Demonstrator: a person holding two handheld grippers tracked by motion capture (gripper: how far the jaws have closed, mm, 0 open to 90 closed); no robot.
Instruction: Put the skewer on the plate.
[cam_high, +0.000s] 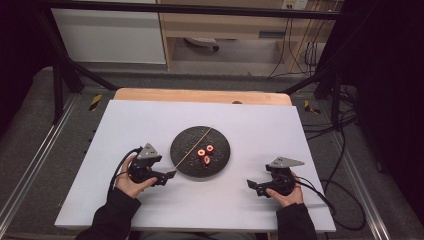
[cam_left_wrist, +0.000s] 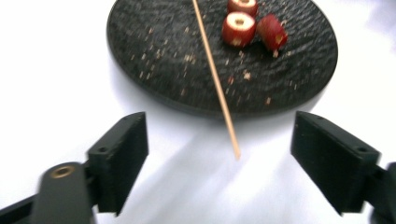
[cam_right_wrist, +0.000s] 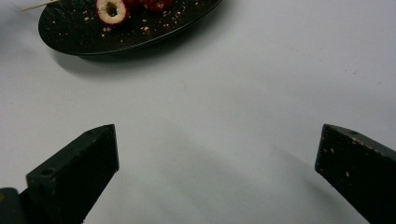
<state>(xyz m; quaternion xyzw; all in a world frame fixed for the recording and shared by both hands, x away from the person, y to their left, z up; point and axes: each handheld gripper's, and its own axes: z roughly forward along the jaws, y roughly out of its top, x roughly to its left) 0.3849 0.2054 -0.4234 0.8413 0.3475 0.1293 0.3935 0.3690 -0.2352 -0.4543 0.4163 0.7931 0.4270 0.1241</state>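
A round black plate (cam_high: 185, 145) lies mid-table on the white board. Three red cored fruit pieces (cam_high: 205, 152) sit on its right half. A thin wooden skewer (cam_high: 192, 147) lies across the plate, its near tip overhanging the rim. In the left gripper view the skewer (cam_left_wrist: 215, 79) points between the wide-apart jaws, with the plate (cam_left_wrist: 154, 42) and fruit pieces (cam_left_wrist: 239, 28) beyond. My left gripper (cam_high: 169, 177) stands open just left of the plate. My right gripper (cam_high: 253, 186) rests open on the board to the plate's right; its view shows the plate (cam_right_wrist: 70, 28) and a fruit piece (cam_right_wrist: 111, 11) far off.
Crumbs are scattered over the plate. The white board (cam_high: 150, 120) lies on a wooden table (cam_high: 200, 95). Black frame posts (cam_high: 58, 80) stand at both sides, and cables (cam_high: 340, 150) trail on the floor to the right.
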